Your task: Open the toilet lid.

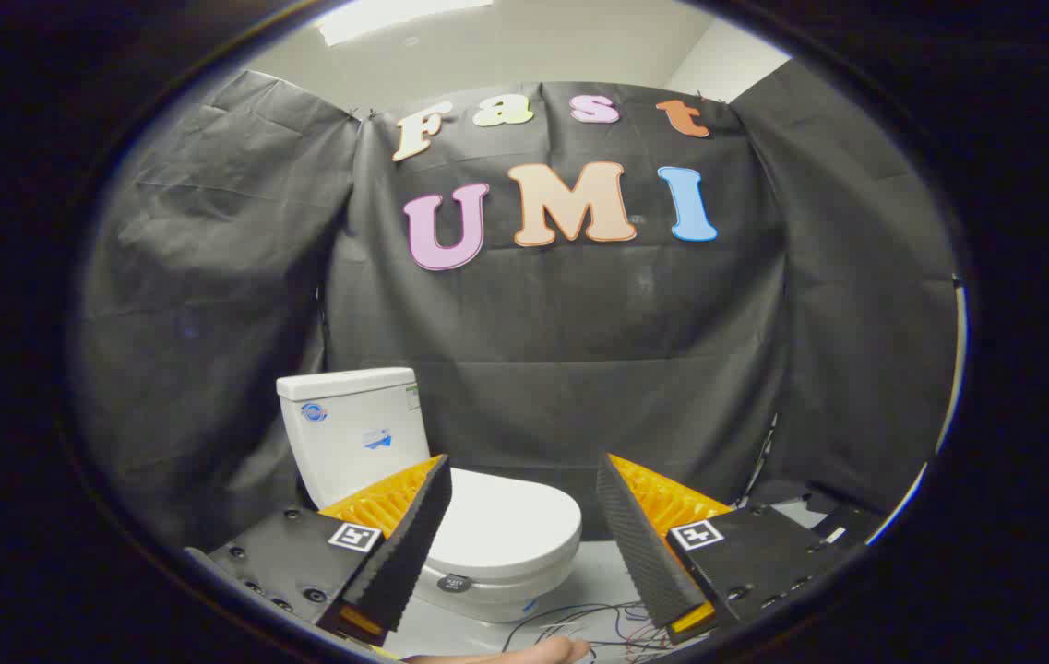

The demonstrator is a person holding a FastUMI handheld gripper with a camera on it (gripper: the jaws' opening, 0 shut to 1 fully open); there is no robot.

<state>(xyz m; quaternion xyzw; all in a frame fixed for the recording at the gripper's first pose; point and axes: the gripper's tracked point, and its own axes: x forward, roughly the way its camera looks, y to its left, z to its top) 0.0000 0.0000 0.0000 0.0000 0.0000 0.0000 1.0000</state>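
Observation:
A white toilet stands on the floor ahead of me, its tank (353, 432) at the back left against the black cloth wall. The toilet lid (506, 526) lies flat and closed over the bowl, beyond and slightly below my fingertips. My gripper (524, 480) is open, with a wide gap between the two fingers and nothing held. The left finger (409, 544) covers the lid's left edge in the view; the right finger (639, 544) sits to the right of the bowl. The fingers touch nothing.
Black cloth walls close the booth at the back and on both sides. A tangle of thin wires (598, 622) lies on the pale floor just in front of the bowl. A fingertip of a hand (524, 653) shows at the bottom.

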